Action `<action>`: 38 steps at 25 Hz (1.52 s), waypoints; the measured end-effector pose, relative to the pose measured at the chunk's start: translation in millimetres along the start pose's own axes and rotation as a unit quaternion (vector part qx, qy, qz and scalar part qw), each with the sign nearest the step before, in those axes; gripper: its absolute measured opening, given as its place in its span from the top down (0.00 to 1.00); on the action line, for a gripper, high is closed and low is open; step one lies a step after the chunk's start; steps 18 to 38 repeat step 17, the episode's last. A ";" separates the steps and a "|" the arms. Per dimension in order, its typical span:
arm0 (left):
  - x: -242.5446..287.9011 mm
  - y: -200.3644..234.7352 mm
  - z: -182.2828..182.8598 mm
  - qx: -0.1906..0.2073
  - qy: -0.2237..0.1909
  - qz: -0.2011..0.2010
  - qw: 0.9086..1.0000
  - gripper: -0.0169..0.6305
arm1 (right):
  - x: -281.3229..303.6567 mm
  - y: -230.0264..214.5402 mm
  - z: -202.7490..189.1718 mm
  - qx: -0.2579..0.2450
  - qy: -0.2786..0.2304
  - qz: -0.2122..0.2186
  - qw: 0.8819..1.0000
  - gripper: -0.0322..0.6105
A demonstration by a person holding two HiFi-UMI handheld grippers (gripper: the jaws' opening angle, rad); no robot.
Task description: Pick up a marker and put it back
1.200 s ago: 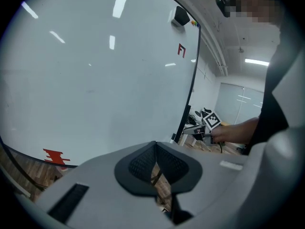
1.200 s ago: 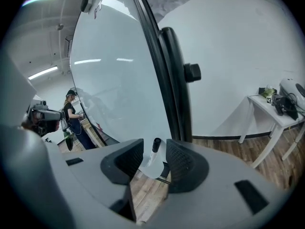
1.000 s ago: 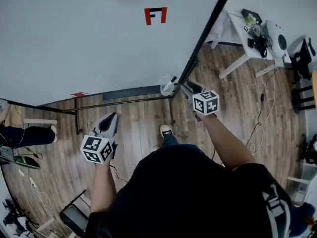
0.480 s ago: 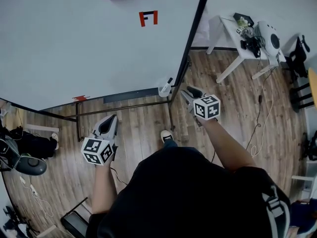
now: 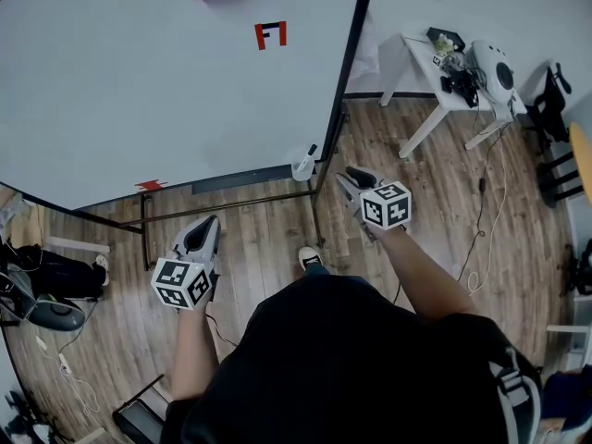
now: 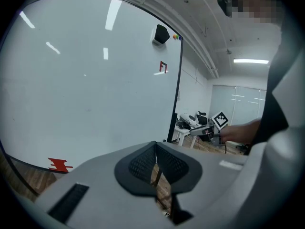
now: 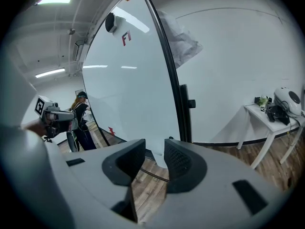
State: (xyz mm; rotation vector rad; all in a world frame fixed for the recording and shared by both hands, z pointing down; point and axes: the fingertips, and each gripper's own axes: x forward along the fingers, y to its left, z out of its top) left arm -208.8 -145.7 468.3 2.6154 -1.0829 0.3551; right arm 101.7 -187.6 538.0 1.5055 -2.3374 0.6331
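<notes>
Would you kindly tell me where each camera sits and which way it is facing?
Head view: on the person's head, looking steeply down at floor and whiteboard; shows torso, forearms, left gripper, right gripper.
Left gripper view: on the left gripper, facing the whiteboard along shut jaws; right gripper visible beyond.
Right gripper view: on the right gripper, facing the whiteboard's edge; jaws apart, just been closing, nothing between.
Shared: all show the whiteboard's red F-shaped mark.
</notes>
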 end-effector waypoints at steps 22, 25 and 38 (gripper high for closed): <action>-23.5 -17.6 -7.9 0.001 -0.001 -0.003 1.000 0.95 | -30.2 24.8 -9.6 -0.002 -0.014 0.014 1.000 0.84; -23.5 -17.6 -7.9 0.001 -0.001 -0.003 1.000 0.95 | -30.2 24.8 -9.6 -0.002 -0.014 0.014 1.000 0.84; -23.5 -17.6 -7.9 0.001 -0.001 -0.003 1.000 0.95 | -30.2 24.8 -9.6 -0.002 -0.014 0.014 1.000 0.84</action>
